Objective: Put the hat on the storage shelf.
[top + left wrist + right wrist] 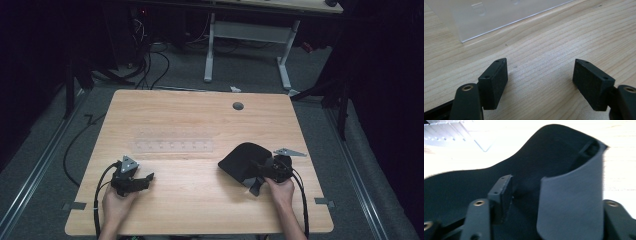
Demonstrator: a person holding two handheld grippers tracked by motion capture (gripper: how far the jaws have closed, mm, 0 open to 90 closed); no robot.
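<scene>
The right gripper [260,176] sits at the near right edge of a black mouse pad [243,159] on the wooden bench [200,205]. The mouse pad's edge is curled up between the jaws; in the right gripper view the raised flap [571,205] covers the right-hand jaw while the left-hand pad [502,195] stands slightly off it, so a firm pinch cannot be told. The left gripper [141,181] rests on the bench well apart from the mouse pad, jaws wide with bare wood between them. A clear acrylic sheet [494,15] lies just ahead of it.
</scene>
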